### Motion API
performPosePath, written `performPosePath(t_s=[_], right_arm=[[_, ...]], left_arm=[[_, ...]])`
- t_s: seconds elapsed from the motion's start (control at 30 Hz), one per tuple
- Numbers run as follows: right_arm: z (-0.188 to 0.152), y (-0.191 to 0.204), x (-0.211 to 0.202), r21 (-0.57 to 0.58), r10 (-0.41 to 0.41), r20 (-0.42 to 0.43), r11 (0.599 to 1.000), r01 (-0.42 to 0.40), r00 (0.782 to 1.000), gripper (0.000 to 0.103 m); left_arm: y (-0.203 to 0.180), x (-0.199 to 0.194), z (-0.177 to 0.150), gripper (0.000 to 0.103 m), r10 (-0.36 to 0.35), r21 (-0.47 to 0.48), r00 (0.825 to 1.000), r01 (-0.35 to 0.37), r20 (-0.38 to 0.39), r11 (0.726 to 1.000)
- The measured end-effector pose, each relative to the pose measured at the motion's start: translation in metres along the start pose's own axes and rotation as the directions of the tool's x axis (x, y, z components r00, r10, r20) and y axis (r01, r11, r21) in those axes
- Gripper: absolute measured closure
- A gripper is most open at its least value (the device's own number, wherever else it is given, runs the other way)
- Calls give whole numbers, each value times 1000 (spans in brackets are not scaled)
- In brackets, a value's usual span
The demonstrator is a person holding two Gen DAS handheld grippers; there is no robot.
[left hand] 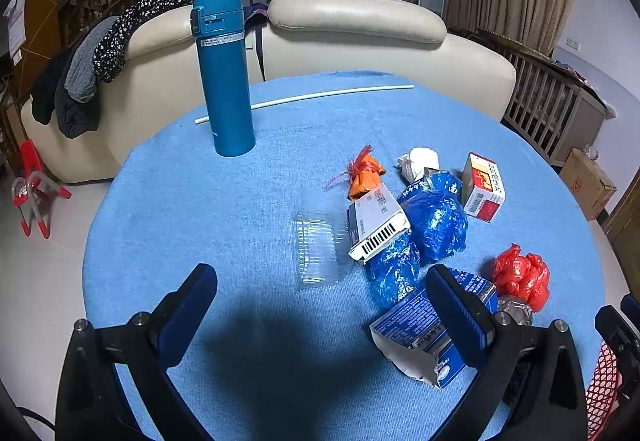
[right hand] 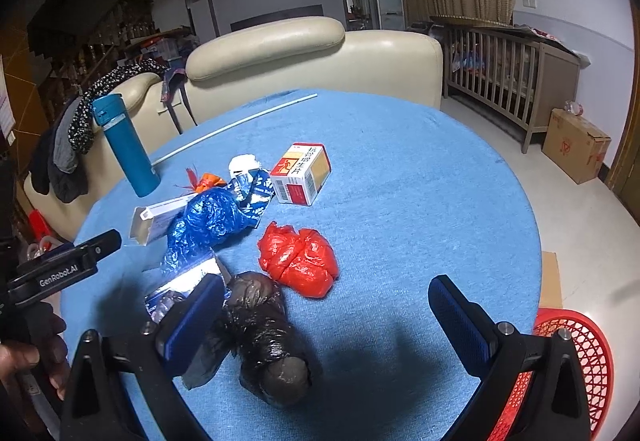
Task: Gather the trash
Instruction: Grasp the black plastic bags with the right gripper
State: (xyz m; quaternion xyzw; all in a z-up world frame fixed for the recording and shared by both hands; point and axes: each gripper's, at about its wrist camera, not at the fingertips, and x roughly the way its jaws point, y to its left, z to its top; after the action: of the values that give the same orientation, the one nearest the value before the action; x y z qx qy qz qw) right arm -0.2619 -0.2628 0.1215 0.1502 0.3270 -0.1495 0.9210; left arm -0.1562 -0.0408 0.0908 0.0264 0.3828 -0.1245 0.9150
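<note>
Blue cloth covers the round table (right hand: 400, 169), and both tools hang over its near edge with nothing gripped: the right gripper (right hand: 328, 315) spreads its jaws wide, the left gripper (left hand: 320, 297) just as wide. Nearest, under the right tool, lies a black plastic bundle (right hand: 268, 337), its left side touching that tool's left finger; a careless closing could pinch only loose film and tear it or let the bundle slide out. Just beside it sits the red plastic wad (right hand: 298, 261), light enough, I judge, to be nudged away by a finger arriving off-centre. A red mesh basket (right hand: 576, 353) stands below the near right edge; a drop released too early would land on the floor. Left of these, a torn blue-and-white carton (left hand: 416, 325) touches the left tool's right finger, and the clear plastic clamshell (left hand: 316, 249) is hard to see, easily crushed or missed. Farther on lie blue plastic bags (right hand: 208, 219), a long white box (left hand: 376, 225), an orange bag (left hand: 362, 177), a white tissue wad (left hand: 418, 161) and a medicine box (right hand: 304, 173). Toward the far left edge a teal flask (left hand: 226, 77) stands upright, which a sweeping arm could topple.
</note>
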Motion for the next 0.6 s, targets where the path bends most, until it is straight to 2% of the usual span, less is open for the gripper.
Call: performPosePath(t_s=[0.6], right_arm=[[-5,-6,-6,17,8,0,1000,-8,1000,0]], left_arm=[[-3,-1,-1,0,-7,4,1000,7,-2,1000]])
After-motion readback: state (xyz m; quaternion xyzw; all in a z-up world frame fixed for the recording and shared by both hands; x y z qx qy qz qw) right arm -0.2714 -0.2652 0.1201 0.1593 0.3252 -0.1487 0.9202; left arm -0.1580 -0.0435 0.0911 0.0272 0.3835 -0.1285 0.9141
